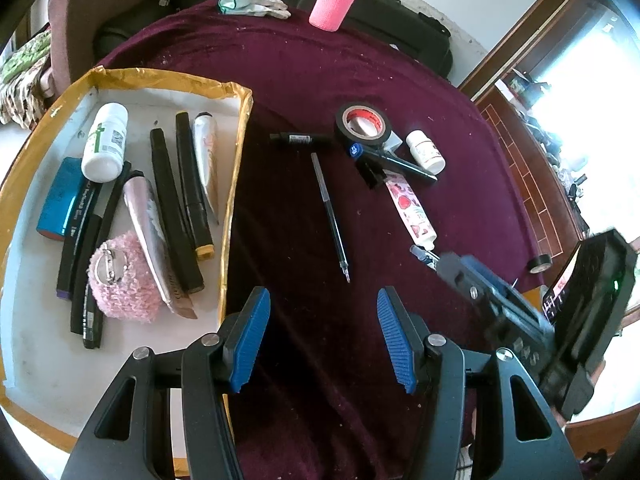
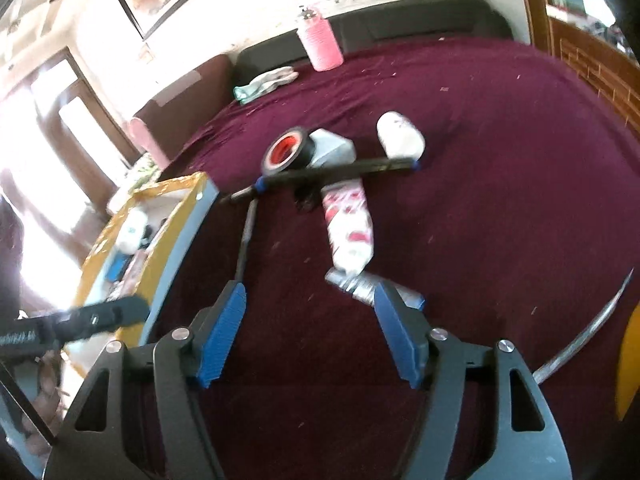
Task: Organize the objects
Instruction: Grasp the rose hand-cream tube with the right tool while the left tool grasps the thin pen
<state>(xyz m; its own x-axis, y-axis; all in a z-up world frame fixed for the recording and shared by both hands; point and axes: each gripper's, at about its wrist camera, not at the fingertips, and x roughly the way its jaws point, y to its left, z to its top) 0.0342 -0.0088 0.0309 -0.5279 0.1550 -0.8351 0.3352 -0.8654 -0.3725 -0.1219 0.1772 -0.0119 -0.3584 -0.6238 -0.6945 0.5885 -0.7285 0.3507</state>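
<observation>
pen refill (image 1: 330,216) lying loose on maroon cloth (image 1: 360,80), just right of box (image 1: 236,184) | left gripper (image 1: 324,340) spread wide, empty | right gripper (image 2: 308,332) spread, empty

Both views are being taken from close above, angled steeply down along blue-padded fingers (image 1: 252,340) onto the maroon tabletop (image 1: 400,80). The tape roll (image 1: 362,124) (image 2: 289,151), toward twelve o'clock, is being shared.
</observation>
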